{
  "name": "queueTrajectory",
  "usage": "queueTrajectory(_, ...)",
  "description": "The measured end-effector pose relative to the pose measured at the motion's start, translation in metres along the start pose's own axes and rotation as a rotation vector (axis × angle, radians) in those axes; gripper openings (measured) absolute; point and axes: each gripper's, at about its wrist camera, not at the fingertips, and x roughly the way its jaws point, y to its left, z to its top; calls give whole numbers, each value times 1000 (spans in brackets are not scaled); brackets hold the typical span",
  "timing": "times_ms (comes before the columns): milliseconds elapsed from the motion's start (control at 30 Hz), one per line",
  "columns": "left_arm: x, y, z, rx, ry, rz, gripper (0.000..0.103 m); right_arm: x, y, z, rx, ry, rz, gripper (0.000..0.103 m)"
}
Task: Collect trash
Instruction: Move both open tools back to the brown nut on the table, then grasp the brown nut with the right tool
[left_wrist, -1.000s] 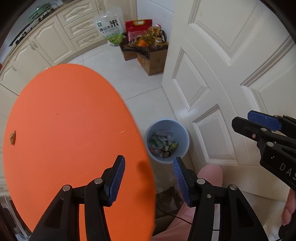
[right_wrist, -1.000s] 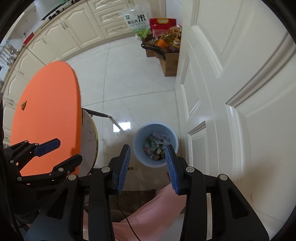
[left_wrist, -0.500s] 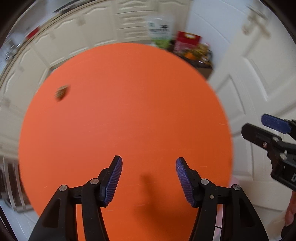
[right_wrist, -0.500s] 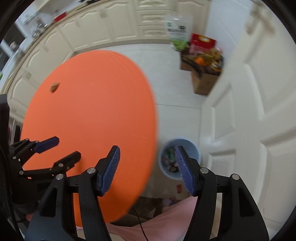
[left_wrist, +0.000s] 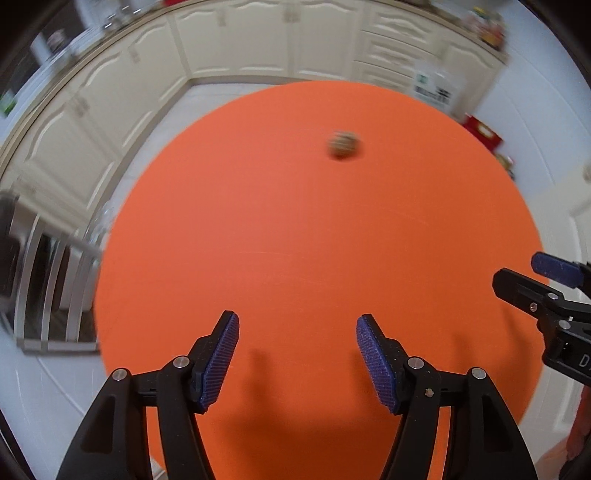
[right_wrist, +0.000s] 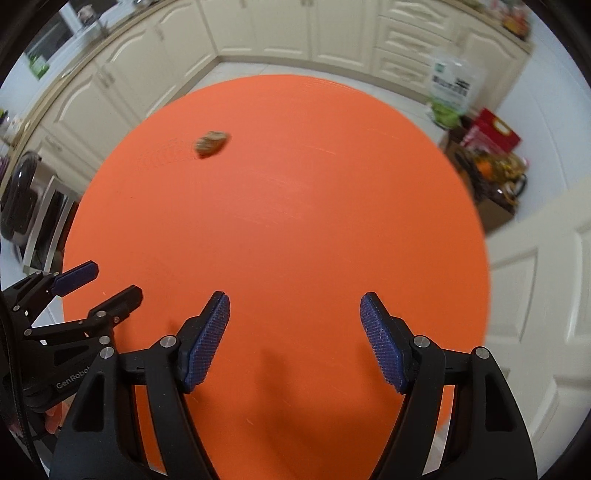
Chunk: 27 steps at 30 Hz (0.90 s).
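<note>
Cream cabinets (left_wrist: 258, 40), white door (right_wrist: 546, 280), pale floor (right_wrist: 236, 72)

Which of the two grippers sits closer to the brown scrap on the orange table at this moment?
Left gripper: in the right wrist view it sits on the same side as the scrap, while the right gripper is farther across the table. Neither holds anything.

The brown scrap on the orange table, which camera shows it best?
The left wrist view: the brown scrap lies almost straight ahead of the open left gripper on the orange table. The right wrist view shows it off to the upper left, just as blurred.
</note>
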Motion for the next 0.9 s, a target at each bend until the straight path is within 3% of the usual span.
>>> queueTrajectory(267,14,54,34,-123,11,-18,62,32,48,62,-46,17,18,71)
queueTrajectory(567,62,102,85,-165,27,-26,62,74,74,122,-64,65,14,69)
queueTrajectory(867,82,120,107,-173,12,-52,66,101,80,140,-51,131,18,45)
queueTrajectory(900,83,122,108,-176,9,-46,66,97,82,139,-54,101,14,40)
